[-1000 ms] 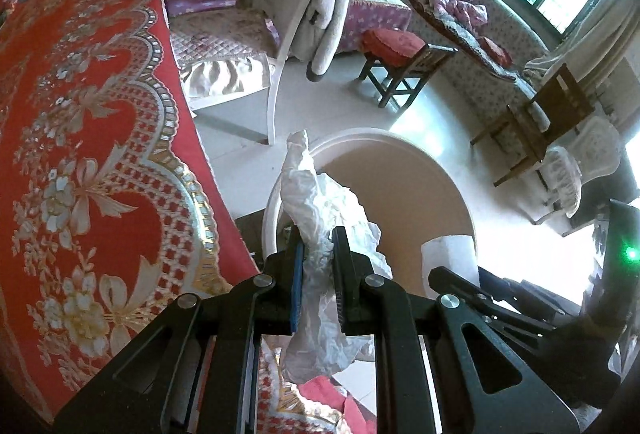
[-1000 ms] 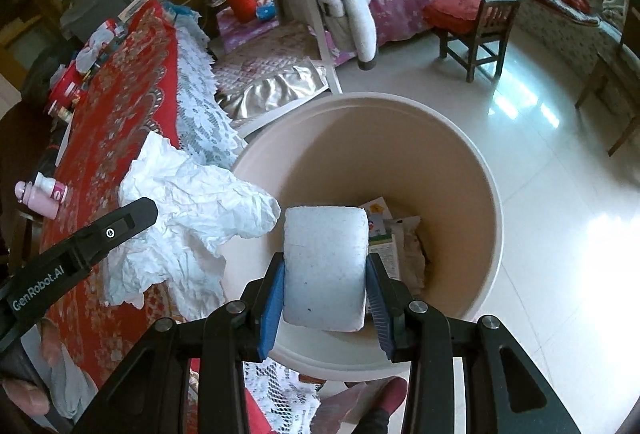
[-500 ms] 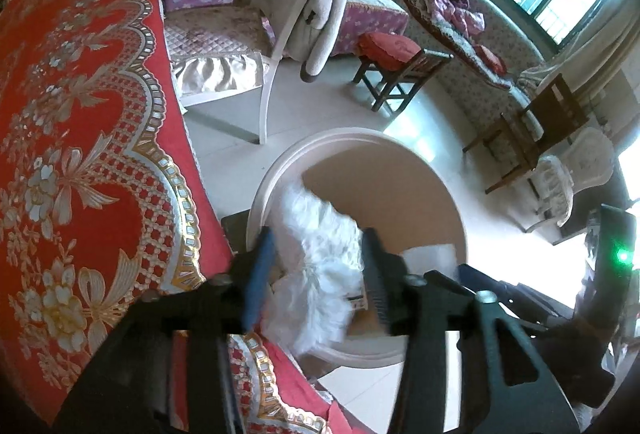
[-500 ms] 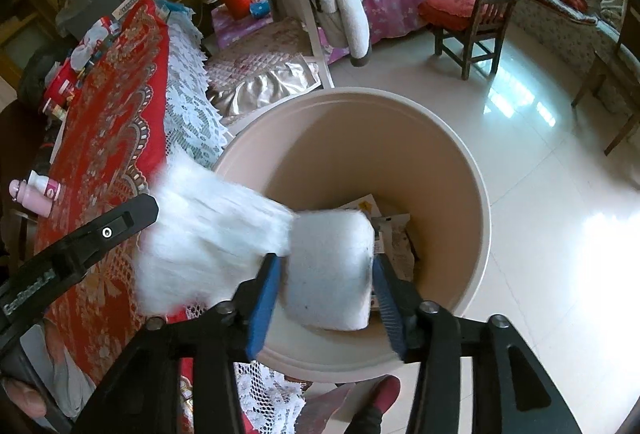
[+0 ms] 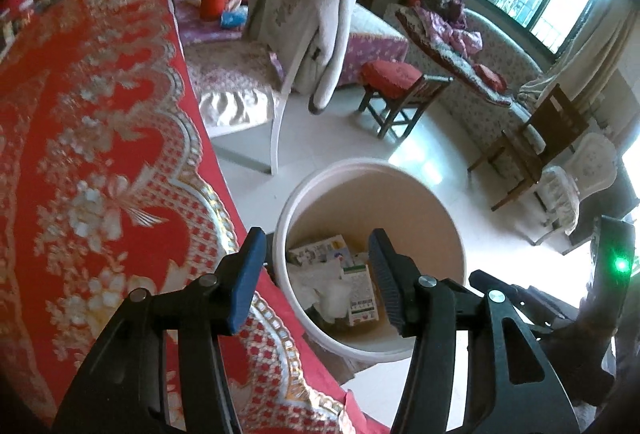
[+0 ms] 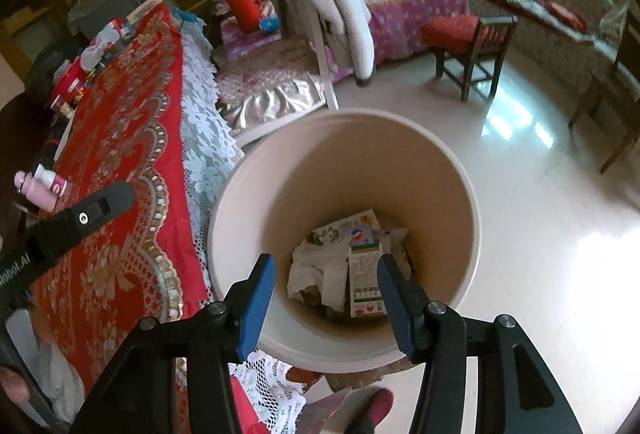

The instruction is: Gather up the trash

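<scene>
Both loads dropped. Left tool and right tool hang above the bin, jaws having just been opening, now apart with nothing between them. Crumpled paper and printed cartons lying at the bottom of the bin, beside the red-clothed counter.

To finish the step well: lift straight clear of the rim, keep jaws spread so nothing snags, then swing back over the counter toward the small bottles and clutter at its far end, if those count as trash.

Against a second ago: left tool then pinched on the paper, right clamped on a white block; both now empty, paper gone down into the bin, block no longer clearly told apart.
</scene>
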A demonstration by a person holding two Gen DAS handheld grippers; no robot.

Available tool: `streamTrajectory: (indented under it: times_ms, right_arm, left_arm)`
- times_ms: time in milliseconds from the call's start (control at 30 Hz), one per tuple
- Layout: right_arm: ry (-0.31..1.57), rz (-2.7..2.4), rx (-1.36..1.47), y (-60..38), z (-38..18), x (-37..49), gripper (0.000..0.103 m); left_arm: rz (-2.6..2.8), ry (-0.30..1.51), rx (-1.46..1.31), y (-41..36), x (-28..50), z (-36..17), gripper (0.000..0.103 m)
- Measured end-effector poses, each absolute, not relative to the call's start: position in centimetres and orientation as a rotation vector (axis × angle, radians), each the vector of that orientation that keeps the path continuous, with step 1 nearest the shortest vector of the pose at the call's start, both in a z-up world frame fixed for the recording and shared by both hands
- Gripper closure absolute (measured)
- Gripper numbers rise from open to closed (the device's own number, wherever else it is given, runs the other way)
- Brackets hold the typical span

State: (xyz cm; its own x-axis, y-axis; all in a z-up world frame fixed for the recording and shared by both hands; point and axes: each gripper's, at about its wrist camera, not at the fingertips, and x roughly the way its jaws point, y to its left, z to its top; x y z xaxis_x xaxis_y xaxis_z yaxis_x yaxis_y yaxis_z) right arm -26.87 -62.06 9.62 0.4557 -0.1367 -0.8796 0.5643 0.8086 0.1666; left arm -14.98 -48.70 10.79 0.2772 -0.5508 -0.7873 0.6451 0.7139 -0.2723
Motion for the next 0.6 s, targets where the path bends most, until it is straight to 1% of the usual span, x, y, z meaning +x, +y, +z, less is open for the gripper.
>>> streamTrajectory:
  times_ms: [133, 167, 200, 233, 600]
  right_arm:
    - [0.962, -0.475, 0.424, -60.8, 11.8, -27.6, 0.051]
    - [0.948, -0.481, 0.412, -60.5, 12.3, -27.7, 0.046]
    - [0.934, -0.485, 0.403, -60.3, 12.9, -27.9, 0.039]
    - [0.915, -0.49, 0.392, -59.9, 13.5, -28.2, 0.037]
    - [0.816, -0.532, 0.325, -57.6, 18.1, -29.9, 0.036]
  left_arm:
    - [-0.798, 0.941, 0.117, -47.3, -15.8, 12.8, 0.051]
    - [-0.803, 0.923, 0.117, -46.9, -16.0, 13.4, 0.051]
    - [-0.81, 0.911, 0.113, -46.6, -16.1, 13.8, 0.051]
    - [-0.818, 0.902, 0.11, -46.3, -16.3, 14.2, 0.051]
    - [-0.884, 0.827, 0.106, -44.0, -17.6, 18.1, 0.051]
